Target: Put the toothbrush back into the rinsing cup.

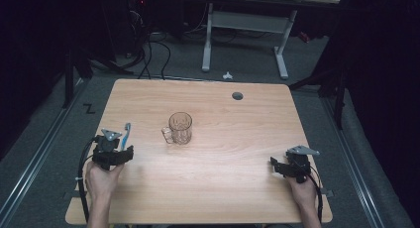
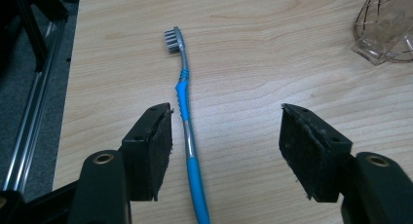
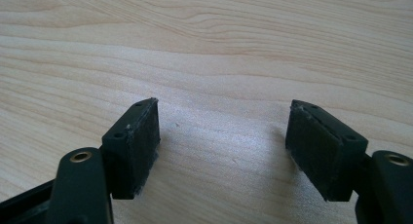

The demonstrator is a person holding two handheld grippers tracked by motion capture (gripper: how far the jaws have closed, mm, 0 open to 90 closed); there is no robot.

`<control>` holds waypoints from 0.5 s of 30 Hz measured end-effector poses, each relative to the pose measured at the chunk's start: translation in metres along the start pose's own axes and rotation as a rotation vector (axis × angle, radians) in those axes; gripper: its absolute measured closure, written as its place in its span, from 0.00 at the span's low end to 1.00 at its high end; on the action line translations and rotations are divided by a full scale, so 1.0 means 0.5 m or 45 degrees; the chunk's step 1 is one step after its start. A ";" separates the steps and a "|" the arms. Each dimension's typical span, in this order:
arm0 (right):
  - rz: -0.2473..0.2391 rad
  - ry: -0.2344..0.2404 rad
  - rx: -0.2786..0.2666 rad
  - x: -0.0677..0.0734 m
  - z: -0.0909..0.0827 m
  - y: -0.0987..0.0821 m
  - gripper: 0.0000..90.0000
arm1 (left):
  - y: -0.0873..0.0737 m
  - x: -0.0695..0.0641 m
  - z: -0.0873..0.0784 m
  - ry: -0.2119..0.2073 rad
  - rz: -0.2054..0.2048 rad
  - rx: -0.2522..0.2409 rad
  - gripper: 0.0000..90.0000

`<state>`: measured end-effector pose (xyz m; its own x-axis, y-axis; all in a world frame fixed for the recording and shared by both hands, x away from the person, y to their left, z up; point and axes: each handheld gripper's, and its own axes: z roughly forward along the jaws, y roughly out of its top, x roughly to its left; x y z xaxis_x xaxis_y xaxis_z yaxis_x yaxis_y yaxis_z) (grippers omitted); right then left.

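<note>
Bare table (image 1: 233, 153) between both tongs, glass mug (image 1: 180, 128) standing mid-table, toothbrush (image 2: 186, 117) lying between left tongs' jaws

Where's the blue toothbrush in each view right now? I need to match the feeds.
High view: the toothbrush lies at the table's left, just beyond the left gripper, left of the glass mug.
Left gripper view: it lies between the open jaws, close to the left jaw, bristles at the far end.
Right gripper view: bare tabletop between the open jaws.
Shared landmark: the glass mug, top right in the left gripper view.

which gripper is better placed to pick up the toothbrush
Left. The left gripper is open with the toothbrush lying between its jaws, while the right gripper sits far across the table.
</note>
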<state>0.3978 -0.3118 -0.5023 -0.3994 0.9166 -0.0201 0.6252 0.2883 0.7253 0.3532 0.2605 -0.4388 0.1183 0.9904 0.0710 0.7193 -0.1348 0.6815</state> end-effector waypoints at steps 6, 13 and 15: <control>0.000 0.000 0.000 0.000 0.000 0.000 0.32 | 0.007 0.004 0.002 0.011 0.013 0.021 0.42; 0.000 0.000 0.000 0.000 0.000 0.000 0.32 | 0.012 0.016 0.004 0.027 -0.002 0.030 0.42; 0.000 0.000 0.000 0.000 0.000 0.000 0.32 | 0.013 0.018 0.004 0.030 -0.001 0.033 0.42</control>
<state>0.3978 -0.3118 -0.5023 -0.3990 0.9167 -0.0203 0.6252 0.2882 0.7253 0.3605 0.2685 -0.4351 0.1019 0.9909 0.0878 0.7370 -0.1345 0.6624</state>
